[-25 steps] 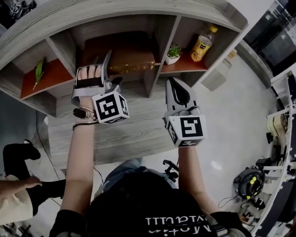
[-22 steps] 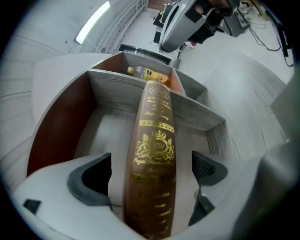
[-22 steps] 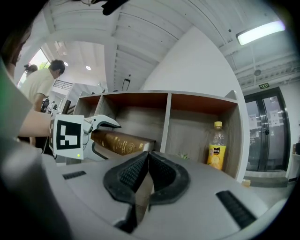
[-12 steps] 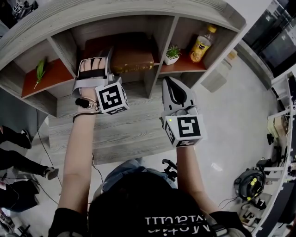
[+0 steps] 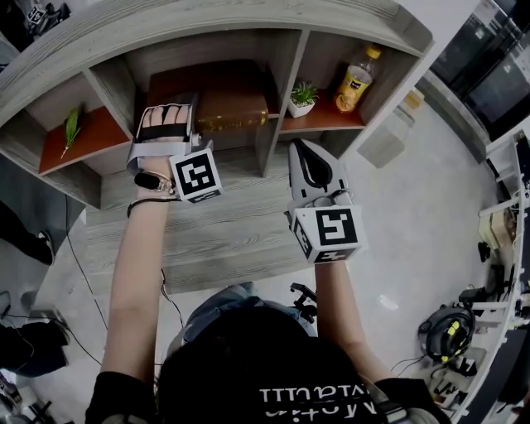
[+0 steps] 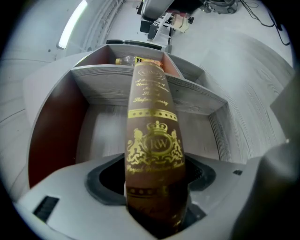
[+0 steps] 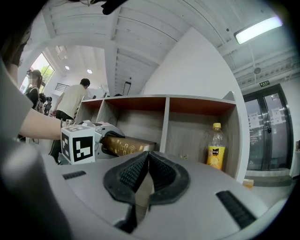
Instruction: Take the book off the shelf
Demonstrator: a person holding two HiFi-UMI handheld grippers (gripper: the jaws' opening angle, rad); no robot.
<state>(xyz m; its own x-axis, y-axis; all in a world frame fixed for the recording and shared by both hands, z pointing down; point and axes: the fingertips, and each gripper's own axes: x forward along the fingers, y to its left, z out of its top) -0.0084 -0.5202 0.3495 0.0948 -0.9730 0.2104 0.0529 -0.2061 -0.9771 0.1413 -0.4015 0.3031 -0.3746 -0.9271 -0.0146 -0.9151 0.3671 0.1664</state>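
From the head view, I had my left gripper [image 5: 195, 112] reached into the middle compartment of the grey wooden shelf [image 5: 207, 21], at the near end of a brown book [image 5: 236, 106] that lay flat there with its gilt spine facing me. My right gripper [image 5: 300, 149] hung over the wood-grain worktop [image 5: 232, 232] below the shelf, apart from everything. A green leaf [image 5: 72, 128] lay in the left compartment. A small potted plant [image 5: 301, 97] and a bottle of yellow drink [image 5: 354, 79] stood in the right one.

In the left gripper view, the jaws were closing on the book [image 6: 154, 140], a dark pad lying against each side of its spine. The spine bore a gold crown above the letters "RW" between two lions. The script lines above and below were too blurred for me to read.

In the right gripper view, my right gripper's [image 7: 146, 171] jaws met with nothing between them. Beyond them I saw the book [image 7: 126, 146] in the left gripper's hold, and the bottle [image 7: 216, 150], its label print too small to read. A person [image 7: 75, 101] stood far back.
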